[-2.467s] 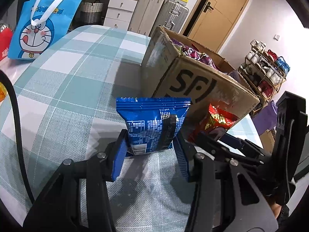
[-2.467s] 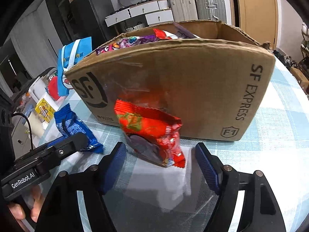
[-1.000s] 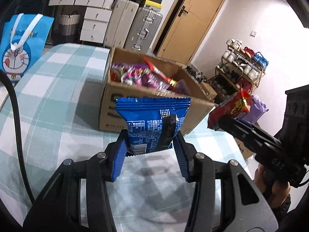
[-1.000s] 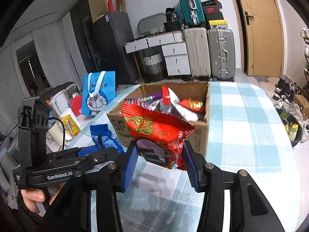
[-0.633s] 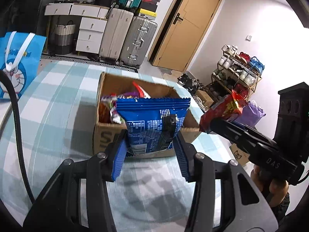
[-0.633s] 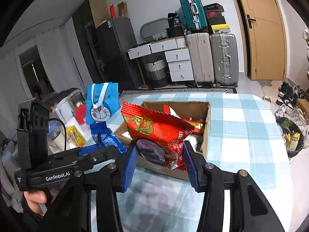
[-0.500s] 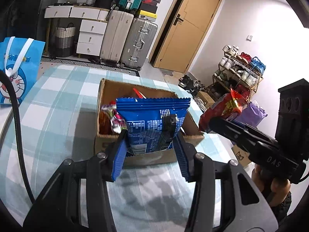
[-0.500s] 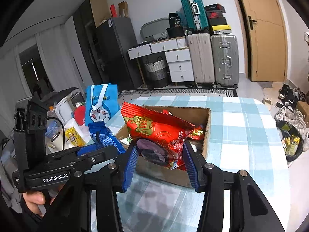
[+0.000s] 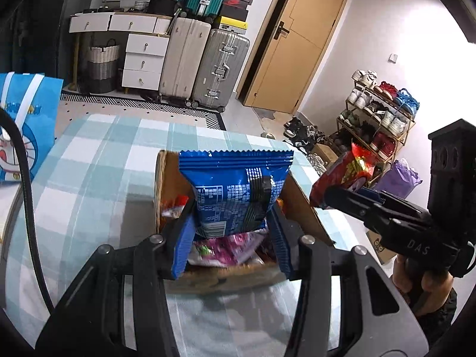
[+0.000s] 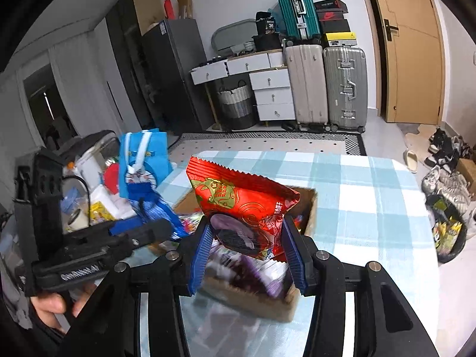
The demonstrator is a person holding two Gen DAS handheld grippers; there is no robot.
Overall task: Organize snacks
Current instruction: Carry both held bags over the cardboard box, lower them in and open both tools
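A: What has changed since a second ago?

B: Both hands have risen and come forward. Earlier the cardboard box (image 9: 300, 205) lay well ahead of the tongs; now its open top sits right beneath them, the loose snacks inside showing just under the tips.

A: And the left tongs (image 9: 232, 238)?

B: Still clamped on the blue snack packet (image 9: 235, 190), gripping its lower end between the blue pads, so the packet stands upright above them with its serrated edge on top. It hangs over the near part of the box.

A: The right?

B: The right tongs (image 10: 248, 254) are clamped the same way on the red snack packet (image 10: 241, 205), which tilts slightly and is held over the box too. From the left camera they sit off to the right of the left tongs, beside the box's right wall, a hand (image 9: 422, 279) wrapped round the handle.

A: How are they aimed?

B: Both slant downward toward the box, side by side, with the checked bench (image 10: 372, 208) stretching beyond. Past the left tongs' far left stands a blue cartoon bag (image 9: 26, 125).
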